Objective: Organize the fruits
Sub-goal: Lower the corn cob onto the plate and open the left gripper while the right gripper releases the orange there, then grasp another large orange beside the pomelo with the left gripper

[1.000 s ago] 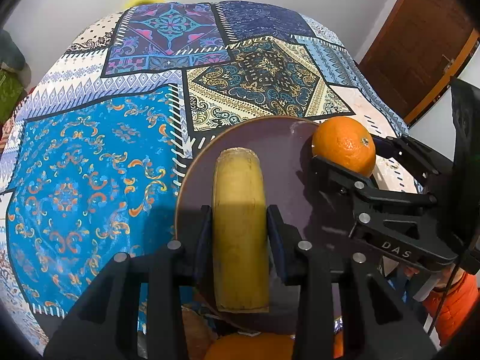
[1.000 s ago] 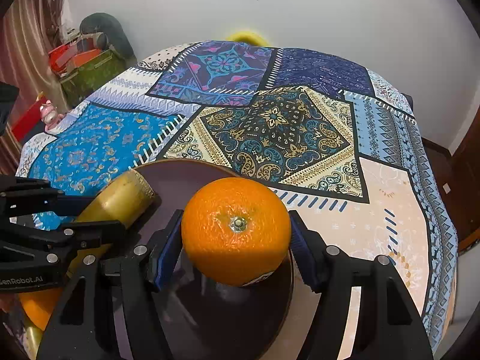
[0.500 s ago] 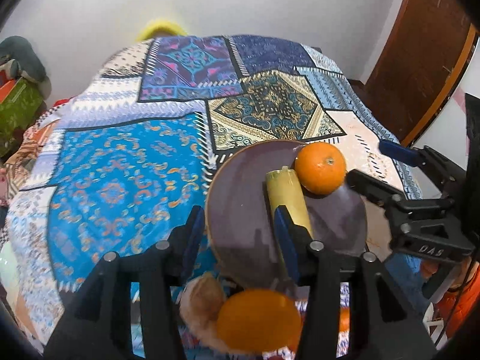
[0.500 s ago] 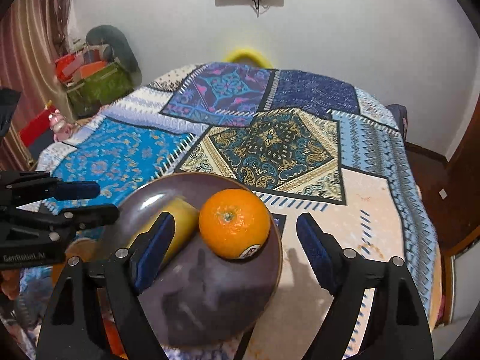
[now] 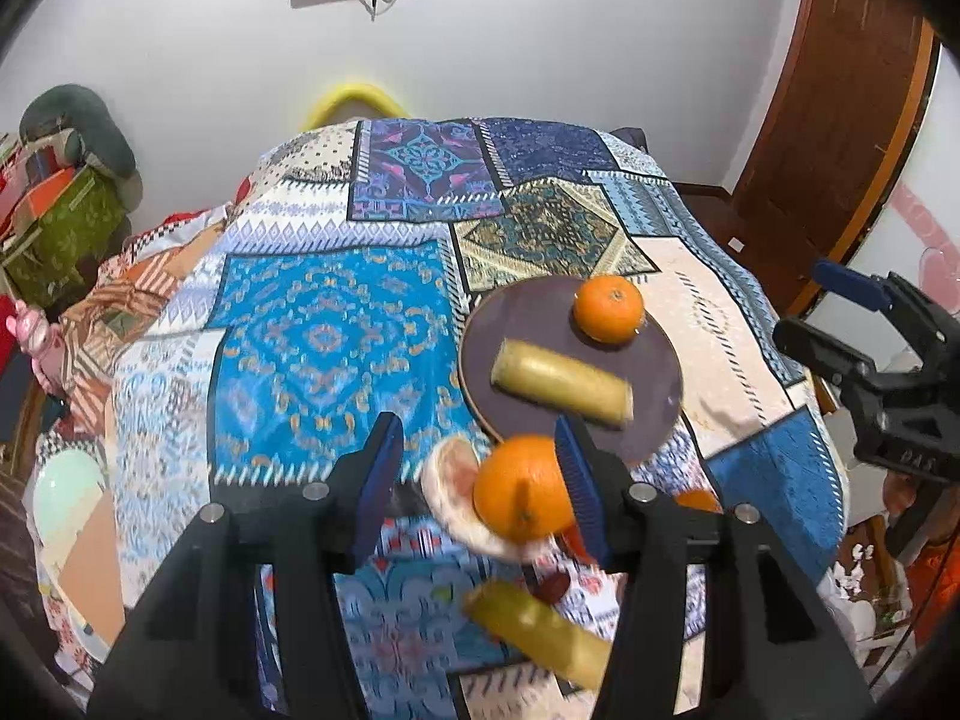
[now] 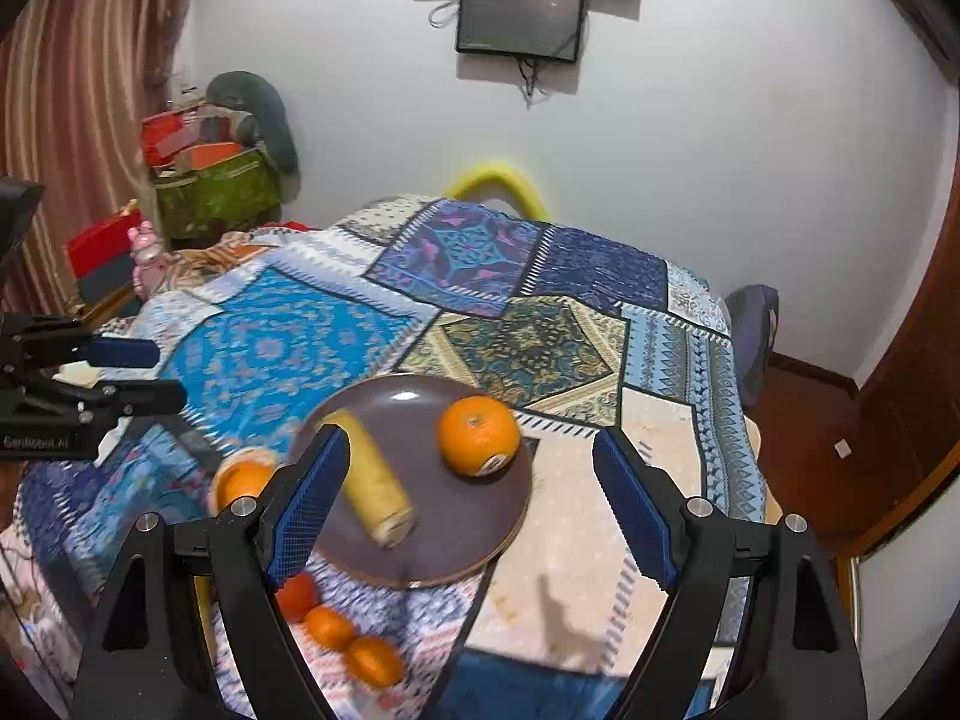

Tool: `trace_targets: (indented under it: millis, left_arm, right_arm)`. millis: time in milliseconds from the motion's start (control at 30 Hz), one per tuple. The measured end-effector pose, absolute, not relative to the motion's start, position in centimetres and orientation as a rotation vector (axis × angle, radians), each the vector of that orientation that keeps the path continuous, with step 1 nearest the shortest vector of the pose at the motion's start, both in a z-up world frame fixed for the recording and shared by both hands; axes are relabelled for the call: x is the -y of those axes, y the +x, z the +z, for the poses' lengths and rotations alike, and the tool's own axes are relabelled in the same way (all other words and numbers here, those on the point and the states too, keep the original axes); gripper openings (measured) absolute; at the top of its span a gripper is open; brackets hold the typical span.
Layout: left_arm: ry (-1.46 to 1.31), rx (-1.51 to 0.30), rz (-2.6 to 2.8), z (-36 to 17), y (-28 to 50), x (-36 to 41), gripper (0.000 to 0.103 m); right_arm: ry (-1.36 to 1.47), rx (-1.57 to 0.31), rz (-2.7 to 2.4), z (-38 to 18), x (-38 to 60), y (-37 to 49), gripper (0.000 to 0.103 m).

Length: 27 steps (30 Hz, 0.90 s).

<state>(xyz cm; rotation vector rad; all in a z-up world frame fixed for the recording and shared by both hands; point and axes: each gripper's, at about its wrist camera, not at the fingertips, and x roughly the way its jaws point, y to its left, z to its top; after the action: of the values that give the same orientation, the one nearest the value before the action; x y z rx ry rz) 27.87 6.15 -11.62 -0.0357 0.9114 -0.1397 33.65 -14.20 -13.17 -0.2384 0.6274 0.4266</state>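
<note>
The left gripper (image 5: pixel 480 474) hangs empty, its blue-padded jaws opening with nothing pressed between them. A loose round orange (image 5: pixel 523 487) sits just inside its right-hand pad on a pale fruit half (image 5: pixel 447 489), on the patchwork bedspread (image 5: pixel 324 336). The right gripper (image 6: pixel 471 510) stands wide apart and equally empty.

Ahead of both pairs of jaws lies the round brown plate (image 5: pixel 480 336), carrying a yellow cylindrical fruit piece (image 5: pixel 561 381) and a stickered orange (image 6: pixel 478 435), apart from each other.

The next pick is probably one of the loose fruits nearer than the plate. To do it well, centre the pads either side of the orange's widest part, come down steeply, and close gently so it does not roll off the soft cloth.

The left view alone shows a second yellow piece (image 5: pixel 534 630) lying below its jaws. The right view alone shows three small oranges (image 6: pixel 327 627) clustered under its left finger, and the sticker.
</note>
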Motion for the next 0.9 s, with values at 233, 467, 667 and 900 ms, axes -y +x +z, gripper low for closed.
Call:
trace_targets:
  millis: [233,467,667,900]
  left_arm:
    - [-0.061,-0.984,-0.145,-14.2,26.1,-5.5,0.057]
    - [-0.093,-1.042,-0.184,-17.1,26.5,-3.2,0.057]
    - [-0.104,-1.092,-0.191,-19.3,28.9,-2.1,0.057]
    - [-0.043,-1.070,-0.121,-20.5,30.6,-1.6,0.067]
  right_arm:
    - [-0.208,-0.654,0.456,-14.7,13.3,30.6,0.081]
    - [-0.159,-0.729,0.466,-17.5,13.5,30.2,0.081]
    - [-0.147,-0.780,0.451,-19.7,14.0,30.5,0.081]
    - [-0.145,-0.817,0.461,-21.2,14.2,31.2,0.081]
